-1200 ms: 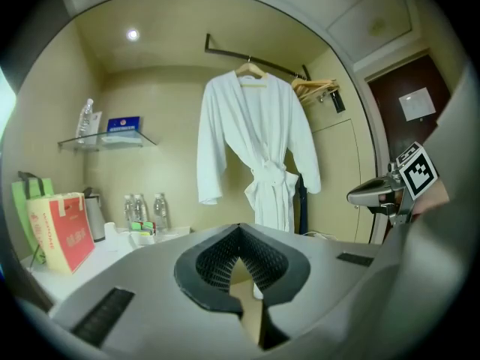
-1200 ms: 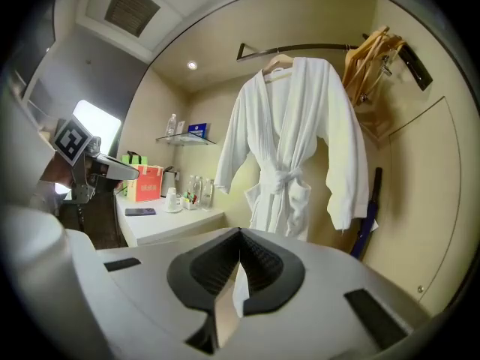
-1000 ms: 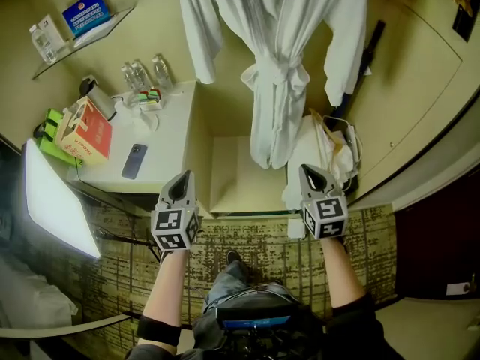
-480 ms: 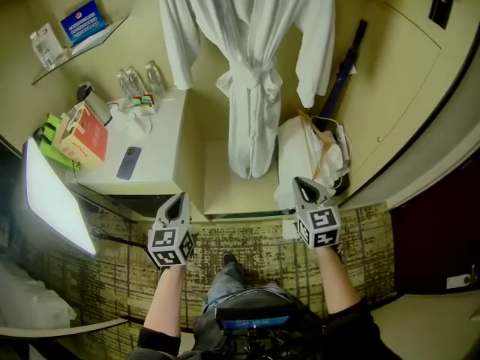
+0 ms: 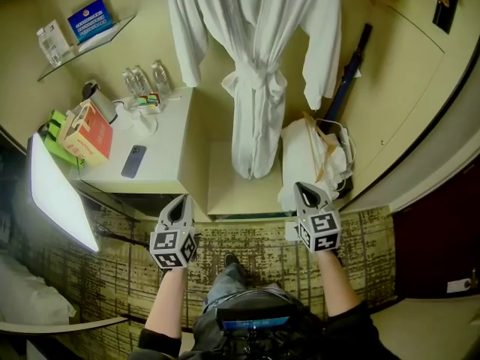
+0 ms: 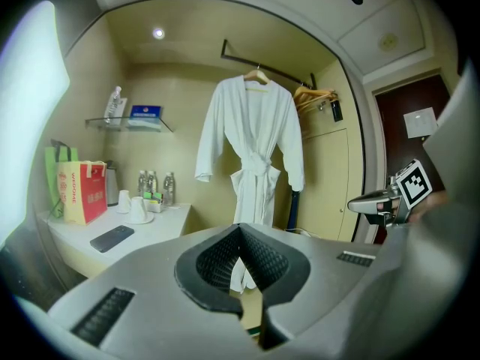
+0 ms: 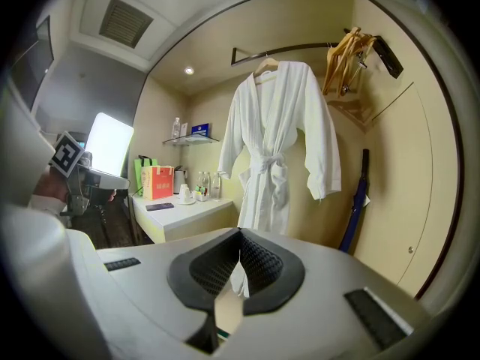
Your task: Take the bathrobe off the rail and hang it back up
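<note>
Head view first: it's a small hotel-type entry nook with cream walls and a brown, streaky-patterned carpet (image 5: 112,276). A white counter (image 5: 166,145) on the left carries a dark phone (image 5: 133,161), a red paper bag (image 5: 86,132), a kettle (image 5: 97,96) and a few water bottles (image 5: 146,79), with a glass shelf (image 5: 90,40) on the wall above it. A bright light panel (image 5: 60,201) leans at the far left. The white bathrobe (image 5: 255,66) hangs in the middle of the recess, belt knotted at the waist, sleeves loose, hem just above a low ledge (image 5: 225,182). A stuffed white bag (image 5: 304,156) and a blue umbrella (image 5: 349,73) stand to its right. The left gripper (image 5: 183,199) and right gripper (image 5: 303,190) are held out side by side, well short of the robe. In the left gripper view the jaws are pressed together with nothing in them. The robe sits on a hanger (image 6: 256,77) hooked over a dark rail (image 6: 270,67), and a dark red door (image 6: 409,148) shows at the right. In the right gripper view those jaws are closed and empty too. The robe hangs straight and neat, with spare wooden hangers (image 7: 349,55) bunched at the rail's right end.
</note>
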The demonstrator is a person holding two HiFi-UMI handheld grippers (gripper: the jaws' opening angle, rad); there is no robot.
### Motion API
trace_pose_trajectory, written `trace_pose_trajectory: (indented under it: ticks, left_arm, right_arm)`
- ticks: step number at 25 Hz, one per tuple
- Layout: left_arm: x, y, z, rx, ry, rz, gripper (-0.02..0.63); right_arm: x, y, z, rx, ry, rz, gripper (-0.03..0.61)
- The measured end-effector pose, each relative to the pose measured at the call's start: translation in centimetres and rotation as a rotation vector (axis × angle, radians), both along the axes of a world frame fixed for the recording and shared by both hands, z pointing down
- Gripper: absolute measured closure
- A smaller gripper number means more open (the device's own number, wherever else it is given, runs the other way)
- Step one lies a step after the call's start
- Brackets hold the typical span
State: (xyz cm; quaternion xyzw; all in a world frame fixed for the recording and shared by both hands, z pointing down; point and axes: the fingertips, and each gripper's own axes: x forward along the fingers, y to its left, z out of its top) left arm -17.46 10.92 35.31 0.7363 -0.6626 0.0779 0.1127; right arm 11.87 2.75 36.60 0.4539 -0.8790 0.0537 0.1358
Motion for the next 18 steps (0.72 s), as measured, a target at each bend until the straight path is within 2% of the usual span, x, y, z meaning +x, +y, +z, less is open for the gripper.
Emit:
trace_pose_trajectory:
  ticks: [9, 13, 18]
  left_arm:
    - [-1.2, -1.3, -0.1, 0.004, -0.031, 0.019, 0.614]
    - [-2.2, -3.5, 0.3, -0.003, -0.034, 0.051, 0.614]
    - [-3.2, -7.5, -0.5, 0.028, -0.046, 0.109, 0.614]
  right_arm:
    - [-2.3, -1.3, 0.9, -0.018, 0.003, -0.014, 0.557]
    - [-4.0, -3.0, 1.5, -0.033, 0.003, -0.004, 0.557]
    - [-6.1, -6.1, 1.0, -0.011, 0.015, 0.021, 0.557]
